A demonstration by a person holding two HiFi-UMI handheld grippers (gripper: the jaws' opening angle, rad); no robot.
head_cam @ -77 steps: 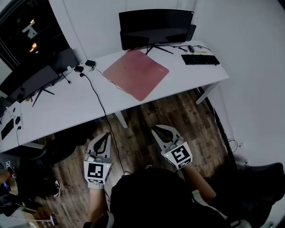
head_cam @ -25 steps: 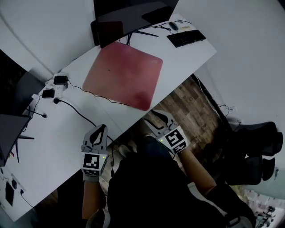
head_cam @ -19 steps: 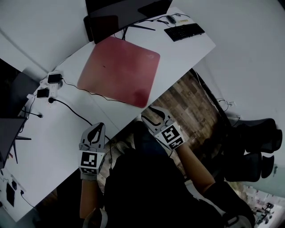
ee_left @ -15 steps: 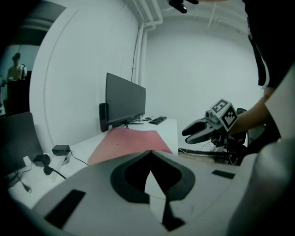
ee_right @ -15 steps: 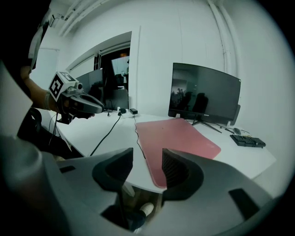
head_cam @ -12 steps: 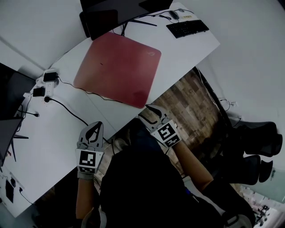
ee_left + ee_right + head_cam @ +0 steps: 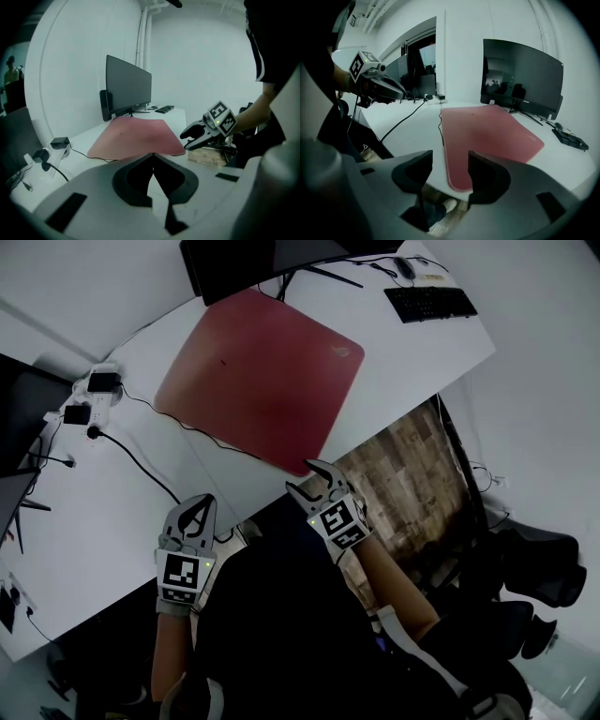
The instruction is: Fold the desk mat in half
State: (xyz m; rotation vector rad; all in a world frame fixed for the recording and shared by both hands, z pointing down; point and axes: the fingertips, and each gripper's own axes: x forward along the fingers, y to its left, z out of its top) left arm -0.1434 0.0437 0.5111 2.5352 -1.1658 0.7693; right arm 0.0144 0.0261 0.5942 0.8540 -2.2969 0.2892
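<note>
Desk mat [image 7: 262, 371] lies flat on the white surface [image 7: 103, 512] with its near corner at the front edge. The right gripper [image 7: 305, 476] has just been opening its jaws; they stand apart, that corner just ahead and nothing between them, while the left gripper [image 7: 199, 502] has its jaws together, empty, well apart from the mat. Risk: lifting one corner alone would likely skew the fold or drag the mat, and the black cable [image 7: 441, 124] just beside its edge could be trapped.

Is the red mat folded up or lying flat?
Flat. The desk mat lies spread in one layer on the white desk. Its whole top face shows, with no crease and no part doubled over.
</note>
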